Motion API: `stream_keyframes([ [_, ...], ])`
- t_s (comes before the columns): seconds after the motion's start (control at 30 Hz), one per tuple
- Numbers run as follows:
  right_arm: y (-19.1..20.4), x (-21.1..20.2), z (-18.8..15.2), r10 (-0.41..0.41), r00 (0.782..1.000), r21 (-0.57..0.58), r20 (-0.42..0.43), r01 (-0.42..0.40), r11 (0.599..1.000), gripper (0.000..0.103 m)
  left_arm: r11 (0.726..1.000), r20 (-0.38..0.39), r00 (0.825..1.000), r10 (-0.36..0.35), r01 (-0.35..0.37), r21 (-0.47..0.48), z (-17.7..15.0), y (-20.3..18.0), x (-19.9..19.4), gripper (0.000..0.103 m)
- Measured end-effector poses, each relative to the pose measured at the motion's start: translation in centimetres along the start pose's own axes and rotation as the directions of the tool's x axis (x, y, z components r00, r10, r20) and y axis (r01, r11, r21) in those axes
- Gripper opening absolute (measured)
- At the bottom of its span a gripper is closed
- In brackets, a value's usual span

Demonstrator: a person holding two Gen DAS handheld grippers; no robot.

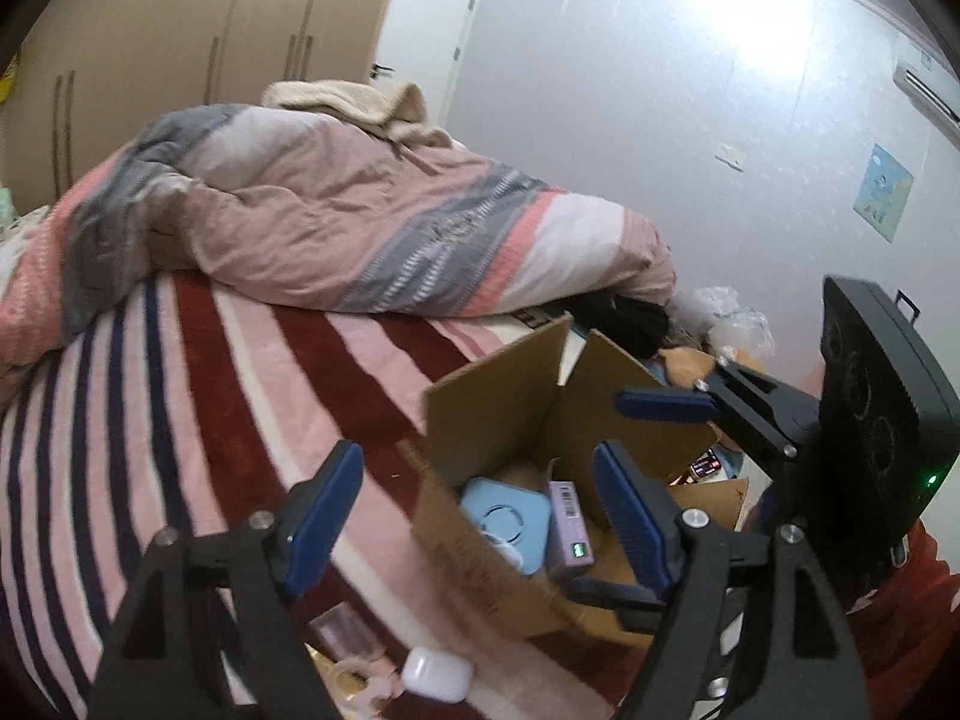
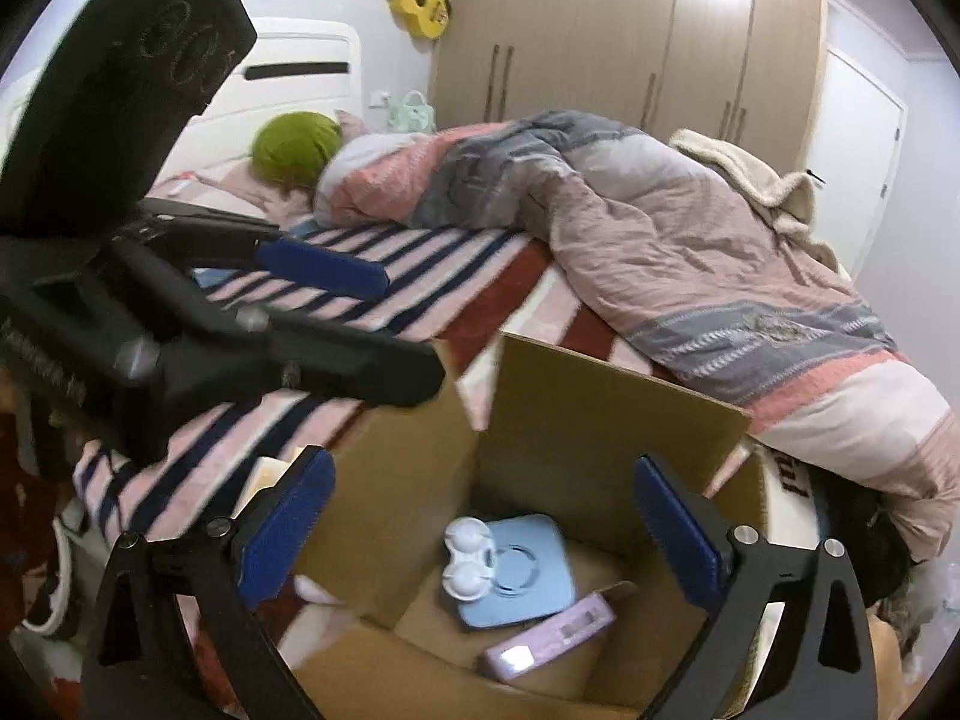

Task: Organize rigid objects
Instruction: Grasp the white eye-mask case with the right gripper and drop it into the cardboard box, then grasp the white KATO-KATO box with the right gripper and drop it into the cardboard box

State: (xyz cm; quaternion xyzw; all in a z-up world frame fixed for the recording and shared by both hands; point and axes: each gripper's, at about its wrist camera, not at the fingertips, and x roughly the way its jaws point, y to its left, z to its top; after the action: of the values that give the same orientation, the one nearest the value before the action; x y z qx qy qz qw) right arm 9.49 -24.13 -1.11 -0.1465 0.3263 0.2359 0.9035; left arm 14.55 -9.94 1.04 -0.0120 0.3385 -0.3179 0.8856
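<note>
white case (image 2: 471, 564) only right view

Striped bed (image 1: 198, 372) with quilt (image 1: 336, 222), cardboard box (image 1: 498, 414), white case (image 1: 435, 673).

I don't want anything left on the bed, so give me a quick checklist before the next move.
1. Left tool open, holding nothing: ok.
2. Right tool open, holding nothing: ok.
3. Cardboard box flaps open: ok.
4. Blue square case, white twin-cup case and purple box in the box: ok.
5. White earbud case boxed: not ok, it lies on the blanket.
6. Pink items beside it boxed: not ok.
</note>
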Motion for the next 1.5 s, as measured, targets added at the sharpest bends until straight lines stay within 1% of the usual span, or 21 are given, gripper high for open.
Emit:
stream_keyframes([
  [0.1, 1.7, -0.6, 0.3, 0.003, 1.0, 0.013, -0.003, -0.003, 1.0, 0.1, 0.999, 0.03, 0.999, 0.044, -0.043, -0.011, -1.1, 1.3, -2.4, 0.08],
  [0.23, 4.8, -1.3, 0.7, 0.117, 0.992, -0.01, 0.039, -0.117, 0.993, 0.099, 0.993, 0.063, 0.992, 0.107, -0.104, -0.047, -3.2, 3.7, -5.8, 0.08],
  [0.33, 7.9, -1.2, 0.6, 0.196, 0.978, -0.061, 0.069, -0.192, 0.979, 0.097, 0.986, 0.077, 0.984, 0.159, -0.154, -0.07, -5.0, 5.4, -7.5, 0.08],
  [0.4, 10.2, -0.6, 0.2, 0.265, 0.962, -0.079, 0.065, -0.259, 0.963, 0.088, 0.978, 0.082, 0.977, 0.196, -0.189, -0.086, -6.6, 6.7, -8.5, 0.08],
  [0.43, 11.0, -0.1, -0.1, 0.293, 0.955, -0.08, 0.054, -0.289, 0.954, 0.08, 0.974, 0.083, 0.973, 0.213, -0.205, -0.092, -7.5, 7.3, -8.9, 0.08],
  [0.5, 12.8, 1.6, -1.0, 0.342, 0.94, -0.061, 0.01, -0.341, 0.938, 0.074, 0.965, 0.081, 0.965, 0.25, -0.241, -0.106, -9.4, 8.8, -9.4, 0.08],
  [0.57, 14.2, 3.3, -2.1, 0.362, 0.932, -0.042, -0.028, -0.363, 0.931, 0.065, 0.96, 0.07, 0.962, 0.264, -0.255, -0.118, -11.1, 9.9, -9.4, 0.08],
  [0.6, 14.9, 4.6, -3.0, 0.371, 0.927, -0.024, -0.06, -0.373, 0.927, 0.062, 0.958, 0.063, 0.962, 0.267, -0.258, -0.122, -11.9, 10.3, -9.3, 0.08],
  [0.67, 15.5, 6.8, -4.5, 0.387, 0.916, 0.027, -0.111, -0.386, 0.922, 0.051, 0.955, 0.044, 0.96, 0.277, -0.27, -0.125, -13.7, 11.2, -8.9, 0.08],
  [0.7, 15.7, 8.2, -5.4, 0.389, 0.91, 0.066, -0.142, -0.383, 0.921, 0.049, 0.954, 0.036, 0.959, 0.28, -0.274, -0.125, -14.3, 11.5, -8.7, 0.08],
  [0.73, 15.8, 9.5, -6.3, 0.369, 0.914, 0.09, -0.167, -0.359, 0.929, 0.046, 0.952, 0.027, 0.959, 0.282, -0.276, -0.129, -15.3, 12.0, -8.5, 0.08],
  [0.83, 15.9, 12.2, -8.1, 0.256, 0.94, 0.113, -0.225, -0.236, 0.965, 0.046, 0.953, 0.014, 0.964, 0.267, -0.261, -0.155, -16.8, 12.6, -7.8, 0.08],
  [0.9, 15.6, 13.1, -8.7, 0.23, 0.944, 0.137, -0.236, -0.202, 0.97, 0.046, 0.952, 0.004, 0.966, 0.257, -0.253, -0.175, -17.7, 13.2, -7.3, 0.08],
  [1.07, 15.3, 14.8, -8.6, 0.209, 0.946, 0.165, -0.249, -0.171, 0.971, 0.046, 0.952, -0.008, 0.971, 0.237, -0.234, -0.2, -18.6, 13.7, -6.7, 0.08],
  [1.1, 15.3, 14.9, -8.6, 0.198, 0.948, 0.165, -0.25, -0.16, 0.973, 0.043, 0.952, -0.006, 0.973, 0.232, -0.228, -0.204, -18.7, 13.7, -6.7, 0.08],
  [1.13, 15.3, 15.0, -8.6, 0.187, 0.949, 0.162, -0.253, -0.149, 0.976, 0.031, 0.952, -0.005, 0.973, 0.23, -0.226, -0.206, -18.7, 13.7, -6.7, 0.08],
  [1.23, 15.5, 14.9, -8.7, 0.197, 0.948, 0.158, -0.251, -0.161, 0.974, 0.031, 0.952, -0.003, 0.973, 0.229, -0.225, -0.209, -18.8, 13.8, -6.8, 0.08],
  [1.33, 15.6, 13.7, -9.4, 0.256, 0.93, 0.153, -0.262, -0.222, 0.963, 0.031, 0.953, -0.007, 0.975, 0.222, -0.219, -0.211, -18.8, 13.9, -6.7, 0.08],
  [1.4, 16.0, 13.4, -9.6, 0.27, 0.923, 0.134, -0.273, -0.241, 0.961, 0.031, 0.953, -0.013, 0.976, 0.218, -0.215, -0.212, -18.9, 13.9, -6.6, 0.08],
  [1.43, 16.2, 13.4, -9.6, 0.26, 0.927, 0.117, -0.271, -0.237, 0.965, 0.032, 0.954, -0.018, 0.976, 0.216, -0.215, -0.211, -19.0, 13.8, -6.5, 0.08],
  [1.5, 16.6, 13.7, -9.3, 0.24, 0.934, 0.097, -0.263, -0.222, 0.97, 0.038, 0.954, -0.024, 0.977, 0.212, -0.213, -0.211, -19.2, 13.9, -6.3, 0.08],
])
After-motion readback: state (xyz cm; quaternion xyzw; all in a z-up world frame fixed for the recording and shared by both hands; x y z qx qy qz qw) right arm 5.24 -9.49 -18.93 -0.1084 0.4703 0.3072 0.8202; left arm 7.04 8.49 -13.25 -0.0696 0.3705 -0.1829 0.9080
